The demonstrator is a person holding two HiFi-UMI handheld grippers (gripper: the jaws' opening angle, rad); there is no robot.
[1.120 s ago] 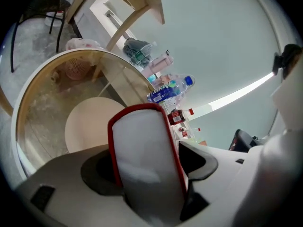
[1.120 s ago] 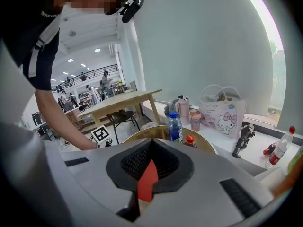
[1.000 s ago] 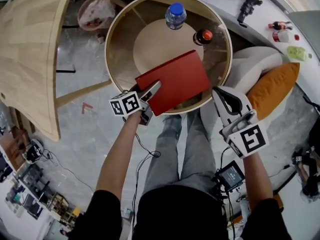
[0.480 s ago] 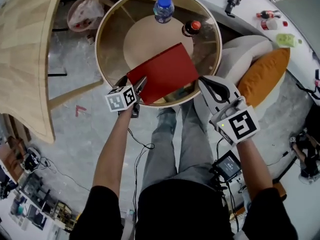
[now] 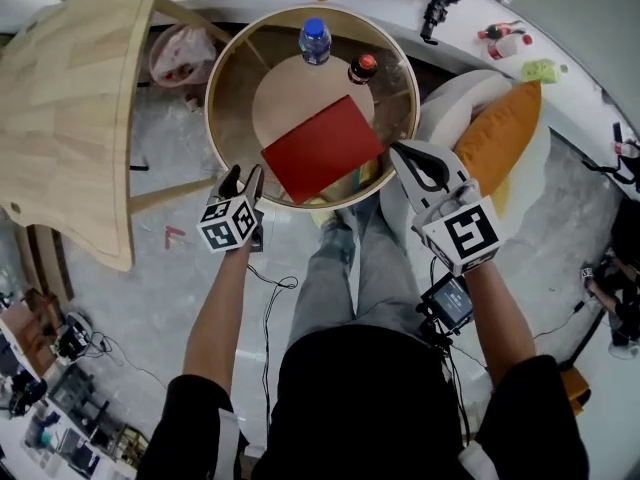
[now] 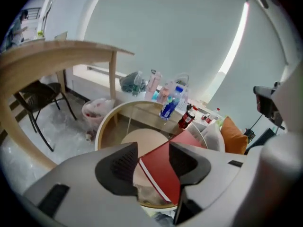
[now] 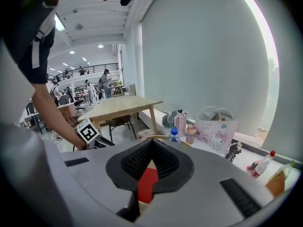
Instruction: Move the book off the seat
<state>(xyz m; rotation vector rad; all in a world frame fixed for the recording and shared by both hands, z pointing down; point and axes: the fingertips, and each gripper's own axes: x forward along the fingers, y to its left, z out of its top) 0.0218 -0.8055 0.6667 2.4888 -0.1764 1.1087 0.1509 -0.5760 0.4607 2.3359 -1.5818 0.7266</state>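
Observation:
The red book lies flat on the round glass-topped table; nothing touches it. My left gripper hangs just outside the table's near-left rim, clear of the book. Its jaws have just been closing, still stand apart, and have nothing between them. In the left gripper view the book lies beyond the left gripper. My right gripper is shut and empty at the table's near-right rim. The right gripper view shows the book past the shut right gripper.
A blue-capped water bottle and a red-capped dark bottle stand at the table's far side. A pale seat with an orange cushion is to the right. A large wooden table fills the left. My legs are below the table's near rim.
My left gripper let go of the book's near-left corner and drew back off the table rim. The book stays on the table. My right gripper rose a little, still shut.

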